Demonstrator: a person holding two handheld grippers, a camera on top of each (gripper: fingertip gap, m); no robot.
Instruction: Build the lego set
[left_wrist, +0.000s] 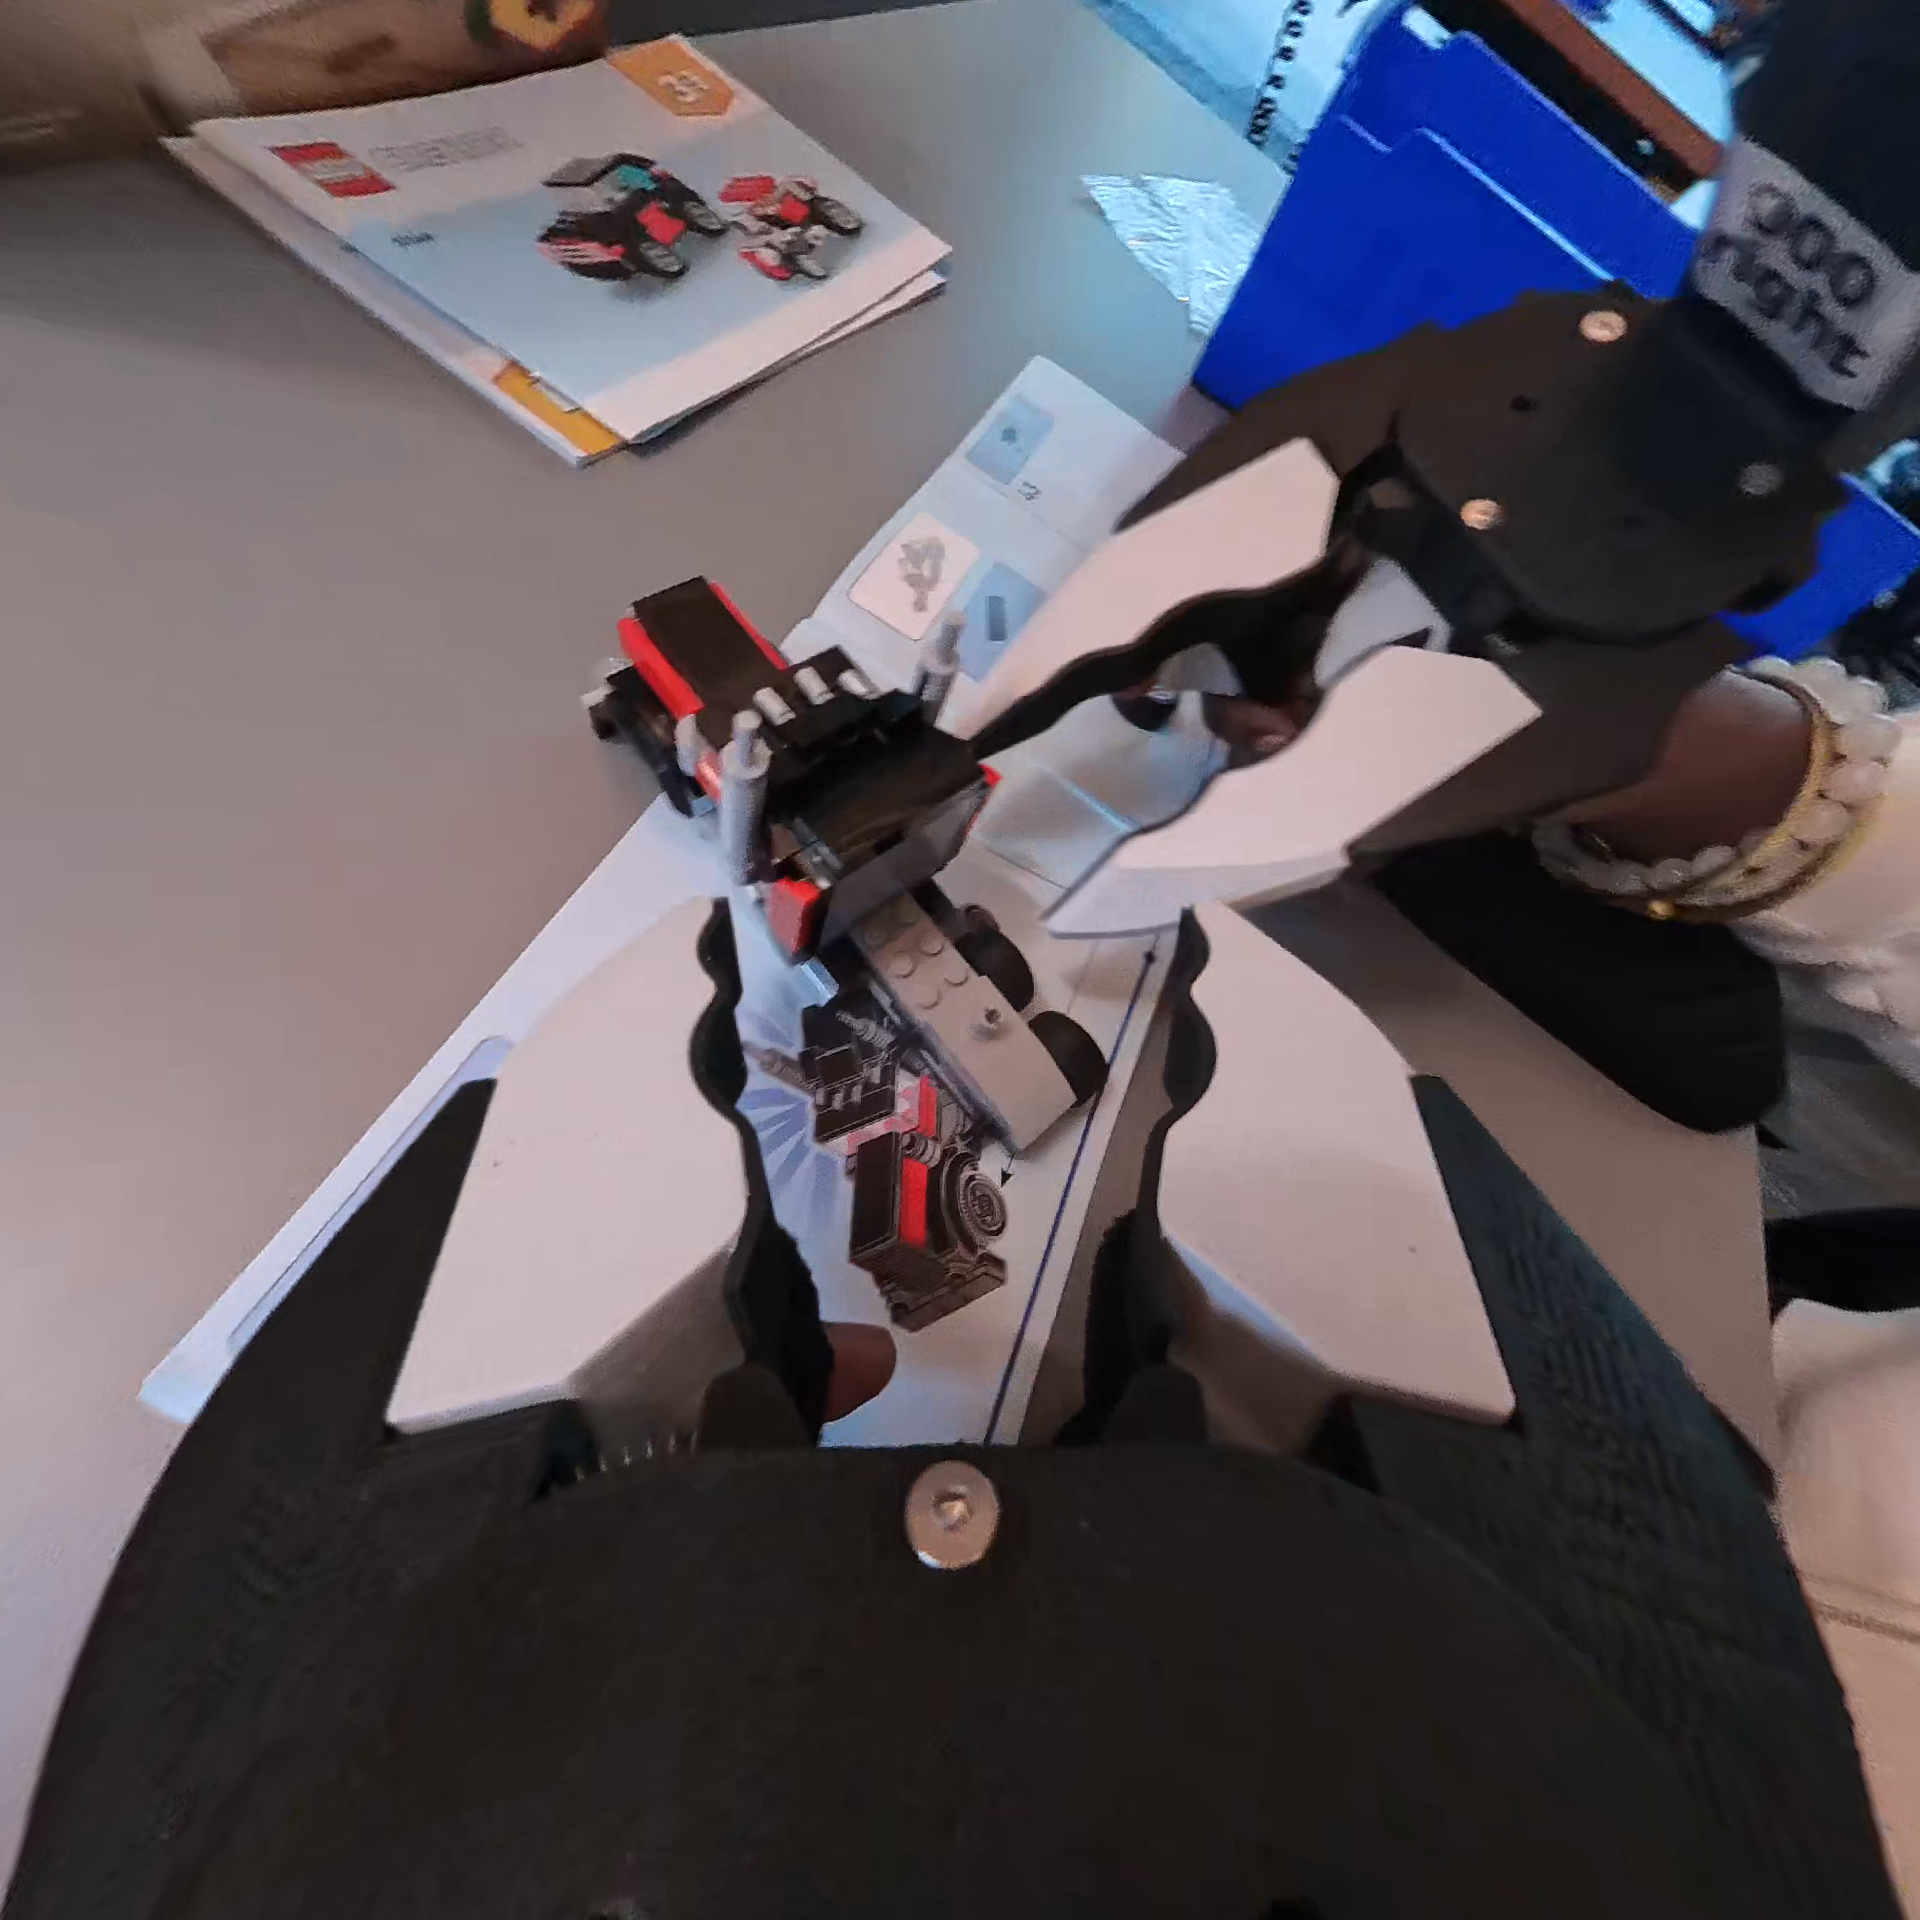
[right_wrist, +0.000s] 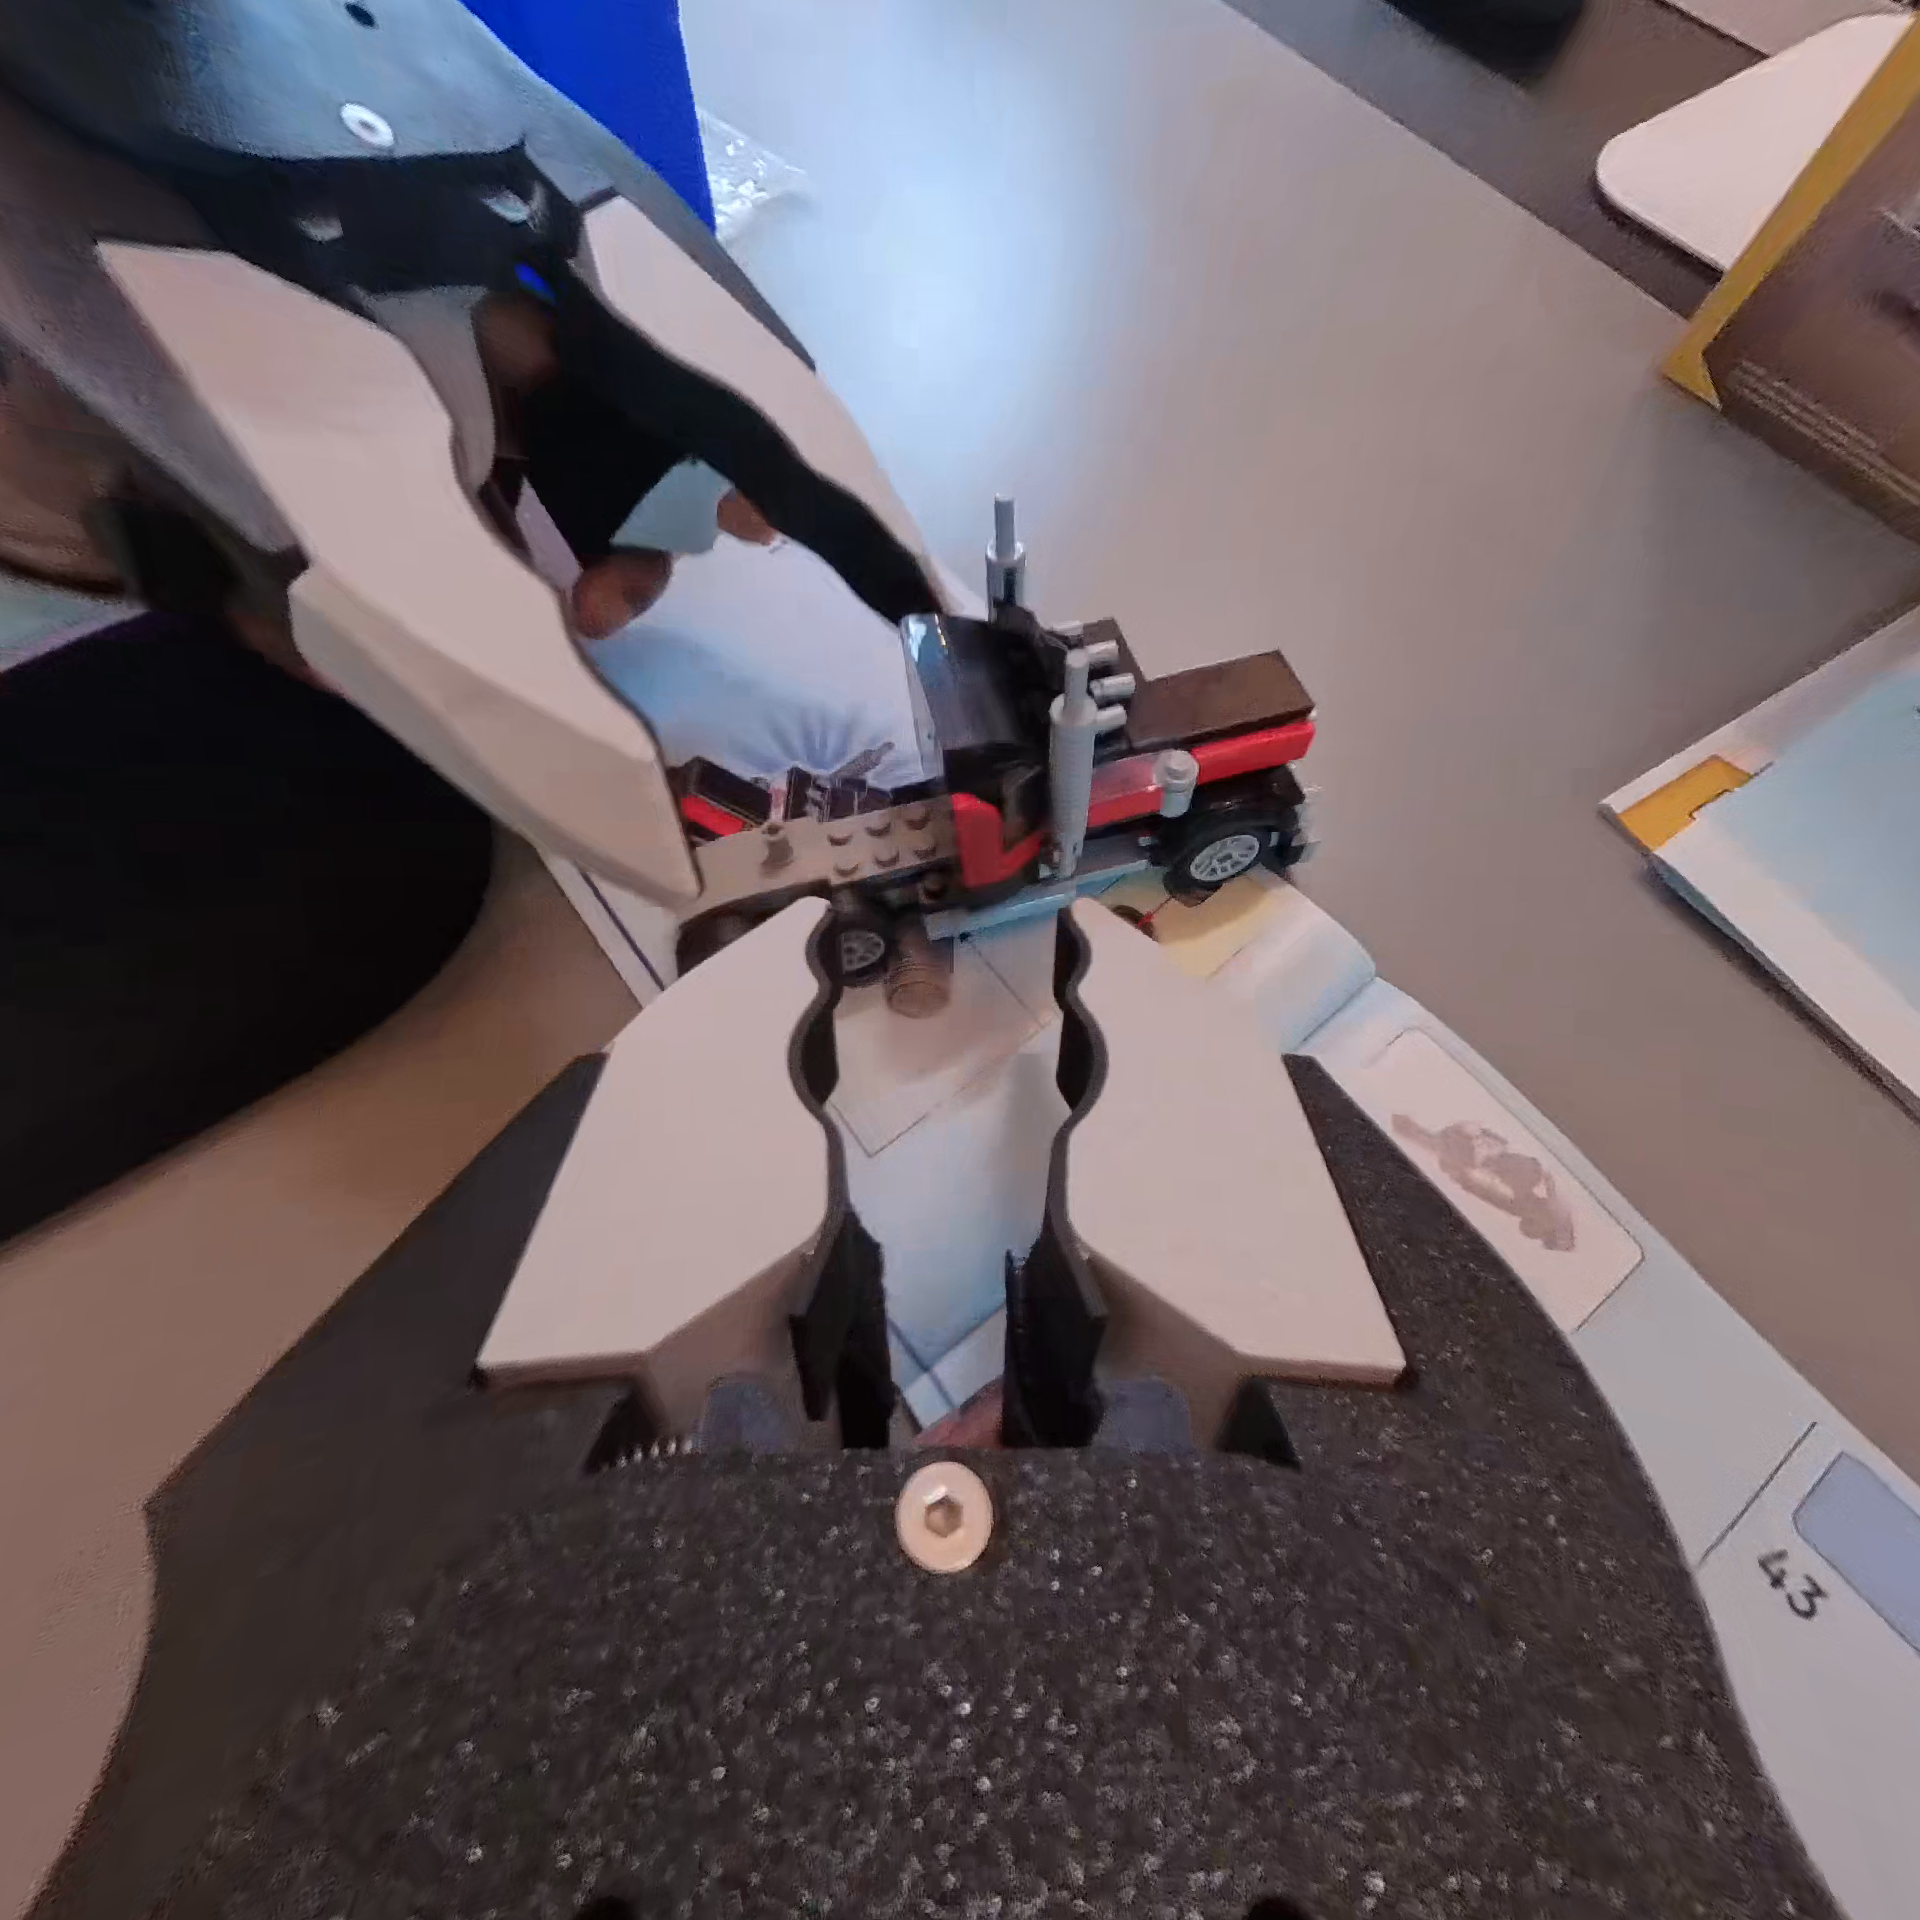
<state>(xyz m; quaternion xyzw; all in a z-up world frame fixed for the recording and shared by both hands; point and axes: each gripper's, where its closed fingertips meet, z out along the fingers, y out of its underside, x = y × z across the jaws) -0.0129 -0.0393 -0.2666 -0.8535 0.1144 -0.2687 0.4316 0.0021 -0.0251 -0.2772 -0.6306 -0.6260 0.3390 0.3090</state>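
Two open pairs of jaws around lego truck (left_wrist: 831, 821).

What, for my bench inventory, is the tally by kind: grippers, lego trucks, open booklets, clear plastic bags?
Grippers: 2 (left gripper, right gripper)
Lego truck: 1
Open booklet under the truck: 1
Clear plastic bag: 1
Total: 5
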